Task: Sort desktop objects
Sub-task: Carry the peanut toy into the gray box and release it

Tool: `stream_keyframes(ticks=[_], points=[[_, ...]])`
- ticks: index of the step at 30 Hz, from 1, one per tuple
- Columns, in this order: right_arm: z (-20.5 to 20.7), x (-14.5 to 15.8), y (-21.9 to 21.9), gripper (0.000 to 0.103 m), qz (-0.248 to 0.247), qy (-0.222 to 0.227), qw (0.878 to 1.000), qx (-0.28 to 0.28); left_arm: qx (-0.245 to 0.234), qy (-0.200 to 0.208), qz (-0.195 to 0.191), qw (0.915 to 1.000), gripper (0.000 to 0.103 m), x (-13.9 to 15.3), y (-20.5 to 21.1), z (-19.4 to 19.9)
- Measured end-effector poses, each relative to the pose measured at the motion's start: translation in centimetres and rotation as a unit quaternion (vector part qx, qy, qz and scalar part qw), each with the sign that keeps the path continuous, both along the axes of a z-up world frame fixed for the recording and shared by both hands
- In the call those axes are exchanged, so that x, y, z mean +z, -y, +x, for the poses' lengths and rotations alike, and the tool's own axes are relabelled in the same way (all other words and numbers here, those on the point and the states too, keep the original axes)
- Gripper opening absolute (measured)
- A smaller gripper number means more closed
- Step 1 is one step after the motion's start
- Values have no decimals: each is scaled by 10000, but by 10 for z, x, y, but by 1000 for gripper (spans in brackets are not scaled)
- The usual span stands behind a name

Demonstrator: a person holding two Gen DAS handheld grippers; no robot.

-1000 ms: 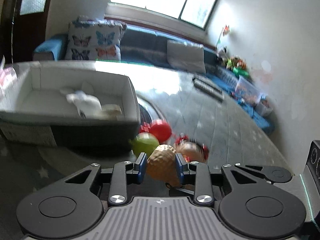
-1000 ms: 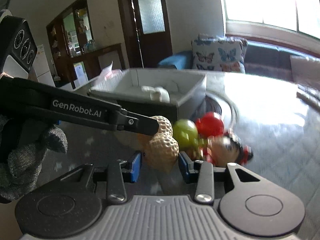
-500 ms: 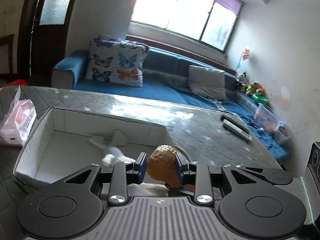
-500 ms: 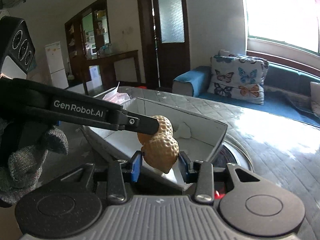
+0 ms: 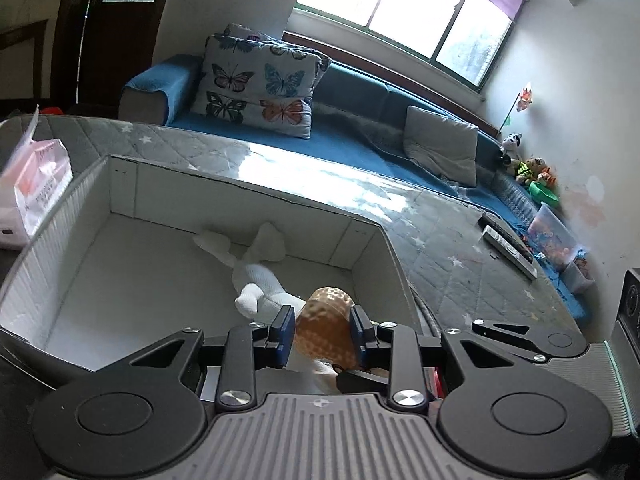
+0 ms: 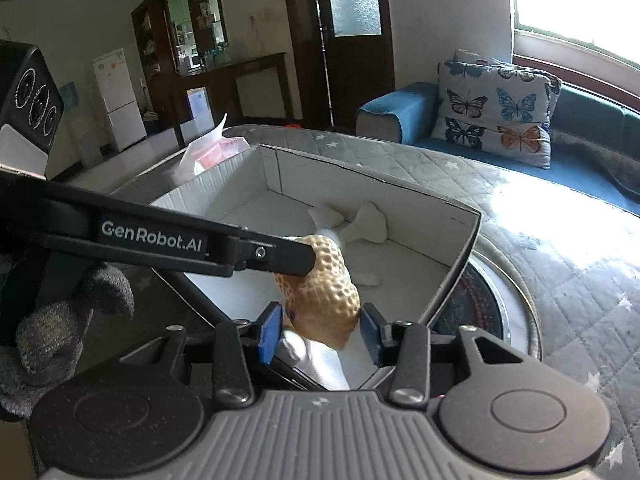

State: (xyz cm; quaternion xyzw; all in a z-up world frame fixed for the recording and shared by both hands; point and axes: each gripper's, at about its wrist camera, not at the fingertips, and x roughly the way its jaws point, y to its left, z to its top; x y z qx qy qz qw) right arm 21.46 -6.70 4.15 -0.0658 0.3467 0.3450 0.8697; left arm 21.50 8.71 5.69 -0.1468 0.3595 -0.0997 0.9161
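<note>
A tan peanut-shaped toy (image 5: 326, 328) is held over the near right corner of the open white box (image 5: 248, 188). My left gripper (image 5: 322, 334) is shut on one end of the toy. My right gripper (image 6: 320, 330) is at the other end (image 6: 320, 300), its blue pads (image 6: 269, 330) at the toy's sides with a slight gap showing. The left gripper's arm (image 6: 160, 236) crosses the right wrist view. A white plush toy (image 5: 256, 276) lies inside the box (image 6: 452, 216), below the peanut.
A pink tissue pack (image 5: 34, 188) sits left of the box. Two remotes (image 5: 508, 242) lie at the far right of the quilted table. A round ring-shaped item (image 6: 500, 296) lies right of the box. A blue sofa with a butterfly pillow (image 5: 260, 80) is behind.
Both grippers have lifted the peanut toy from beside the red and green toys on the table and carried it over the box. The right pads now stand a little wider.
</note>
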Motion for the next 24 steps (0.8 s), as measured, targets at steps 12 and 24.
stream_keyframes(ticks=[12,24], points=[[-19,6,13,49,-25,273,9995,-179,-168,-129,110,9997,32,-9,19,1],[-47,8,52,50,356,322,9968,-641,-254,-161,347,9989,34,-10,37,-3]])
